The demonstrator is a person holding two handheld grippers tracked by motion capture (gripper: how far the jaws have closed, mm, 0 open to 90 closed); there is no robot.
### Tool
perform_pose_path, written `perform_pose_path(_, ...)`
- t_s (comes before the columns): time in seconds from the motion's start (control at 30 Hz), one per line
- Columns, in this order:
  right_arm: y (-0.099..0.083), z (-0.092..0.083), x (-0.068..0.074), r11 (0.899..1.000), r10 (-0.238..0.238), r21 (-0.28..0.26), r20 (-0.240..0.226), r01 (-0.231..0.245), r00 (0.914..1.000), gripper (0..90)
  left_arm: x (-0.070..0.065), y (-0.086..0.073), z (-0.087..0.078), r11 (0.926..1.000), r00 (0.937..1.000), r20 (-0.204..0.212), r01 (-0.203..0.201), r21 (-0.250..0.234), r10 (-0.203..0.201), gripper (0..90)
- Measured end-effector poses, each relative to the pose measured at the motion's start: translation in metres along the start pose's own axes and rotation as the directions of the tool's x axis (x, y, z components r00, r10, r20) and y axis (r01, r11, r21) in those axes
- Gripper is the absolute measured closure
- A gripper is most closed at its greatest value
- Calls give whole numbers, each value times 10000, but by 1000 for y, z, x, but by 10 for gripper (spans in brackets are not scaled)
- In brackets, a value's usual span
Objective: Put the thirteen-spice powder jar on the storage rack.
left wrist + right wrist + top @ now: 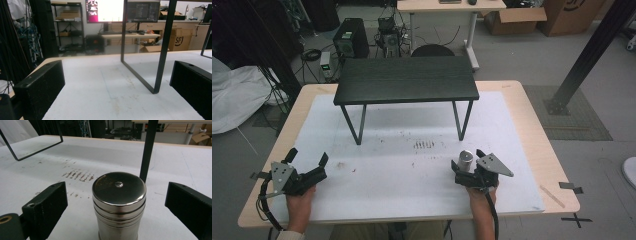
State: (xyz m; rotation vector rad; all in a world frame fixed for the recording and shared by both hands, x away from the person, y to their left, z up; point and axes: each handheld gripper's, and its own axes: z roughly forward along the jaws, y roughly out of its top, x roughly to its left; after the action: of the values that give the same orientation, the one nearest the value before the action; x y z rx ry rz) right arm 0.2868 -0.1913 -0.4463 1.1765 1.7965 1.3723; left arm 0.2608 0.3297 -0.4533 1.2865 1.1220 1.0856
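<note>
1. Black jaws of the right gripper [117, 205] stand apart on either side of a steel canister [119, 202], with a clear gap at each pad; nothing presses on the metal yet.
2. Standing upright on the white mat [412, 170], the canister sits between those jaws and slightly ahead of them, its domed lid with a small centre stud facing up. In the high view the same canister [466, 161] rises just beyond the right gripper [469, 167].
3. Beyond the canister, straight ahead of the right jaws, one leg of the black stool-like table [406, 80] comes down to the mat; brown smudges [77, 175] lie ahead and to the left.
4. Well apart to the left, the left gripper [307, 159] rests low with its jaws wide and nothing between them, facing a bare stretch of mat and the table's other leg frame [140, 75].
5. Risks, as I judge them:
   - The polished, rounded wall is slick; a squeeze high up near the ribbed lid band could let it slide out or pop the lid.
   - Uneven closing, one pad landing first, would shove the canister sideways and could tip it.
   - Pushing further ahead could knock it towards the table leg just behind it.
</note>
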Motion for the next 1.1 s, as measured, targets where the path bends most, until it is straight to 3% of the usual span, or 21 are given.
perform_pose_path(0.3, 1, 3, -2, 9993, 229, 297, 38, -230, 9997, 121, 0, 0, 0, 10000, 10000, 2, 1, -8, -1, 2)
perform_pose_path(1.1, -1, 0, -2, 9998, 200, -24, -41, -200, 9998, 467, 0, 0, 0, 10000, 10000, 5, -18, 6, 18, 2)
